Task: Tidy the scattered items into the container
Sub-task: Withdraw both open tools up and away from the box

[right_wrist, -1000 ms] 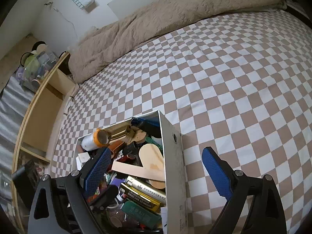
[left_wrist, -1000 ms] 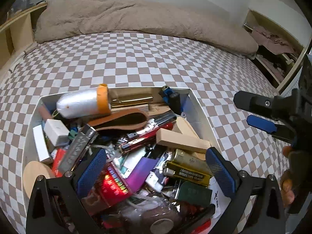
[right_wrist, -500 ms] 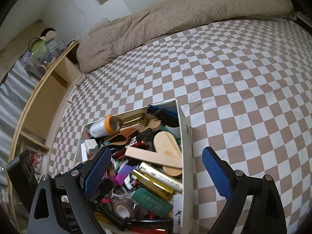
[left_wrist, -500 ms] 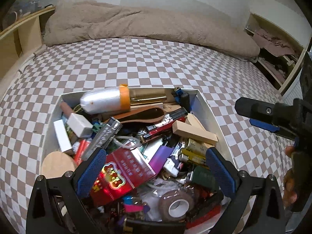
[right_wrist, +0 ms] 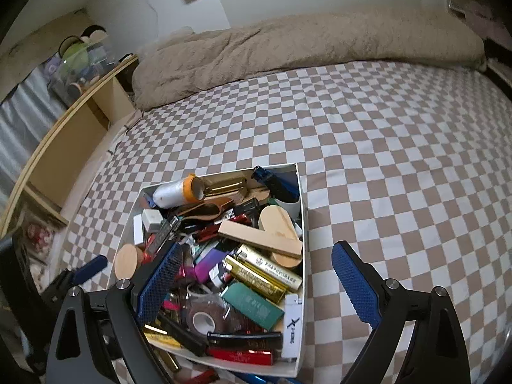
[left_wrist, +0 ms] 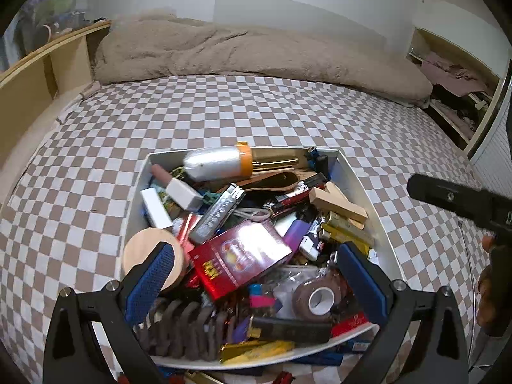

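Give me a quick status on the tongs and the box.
Left tongs open, empty. Right tongs open, empty. White box heaped full on checkered bed. A few items under near edge.

Box (left_wrist: 358, 185) heaped full; bedspread (left_wrist: 224, 112) around bare.

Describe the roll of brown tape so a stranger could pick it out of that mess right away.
Start at the white box sitting on the checkered bed. Look in its near end, just beyond the red carton. The brown tape roll lies there on crinkled clear plastic, the only ring-shaped item around, with a pale hollow core facing up.
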Demonstrator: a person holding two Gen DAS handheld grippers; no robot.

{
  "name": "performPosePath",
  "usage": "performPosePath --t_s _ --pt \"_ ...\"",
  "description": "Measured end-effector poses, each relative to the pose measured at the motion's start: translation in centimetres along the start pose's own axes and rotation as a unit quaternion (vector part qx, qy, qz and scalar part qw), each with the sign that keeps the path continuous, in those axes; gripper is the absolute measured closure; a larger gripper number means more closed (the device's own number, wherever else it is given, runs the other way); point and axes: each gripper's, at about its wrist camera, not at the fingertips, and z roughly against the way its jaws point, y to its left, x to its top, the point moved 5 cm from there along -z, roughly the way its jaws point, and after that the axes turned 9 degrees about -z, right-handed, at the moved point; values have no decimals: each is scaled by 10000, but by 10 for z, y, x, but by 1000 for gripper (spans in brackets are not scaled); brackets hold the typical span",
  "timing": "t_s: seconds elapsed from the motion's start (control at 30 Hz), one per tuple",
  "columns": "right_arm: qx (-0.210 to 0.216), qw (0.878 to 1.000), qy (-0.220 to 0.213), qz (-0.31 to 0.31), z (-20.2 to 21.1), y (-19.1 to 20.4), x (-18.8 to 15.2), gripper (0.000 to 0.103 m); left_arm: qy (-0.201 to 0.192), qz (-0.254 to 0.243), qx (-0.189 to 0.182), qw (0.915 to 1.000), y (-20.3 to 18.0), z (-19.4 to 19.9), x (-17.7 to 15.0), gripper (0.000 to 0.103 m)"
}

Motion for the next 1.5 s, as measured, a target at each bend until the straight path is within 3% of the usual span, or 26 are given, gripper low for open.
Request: performPosePath --t_s 0.43,0.6,0.83,1.17,1.5 --pt "-19 9987 -317 394 45 24 -37 8 -358 -80 175 9992 13 67 -17 0" --pt "109 9978 -512 407 73 32 -48 8 -553 -84 -30 9984 17 97 -28 0" --pt "139 9947 -790 647 113 44 -70 8 -874 -259 240 9955 15 139 -44 0" --pt "69 9867 -1375 869 167 39 -98 8 -1255 -118 430 9911 11 193 -63 0" --pt "21 9799 -1591 1205 198 38 -133 8 -1232 -165 671 9900 4 212 -100 0"
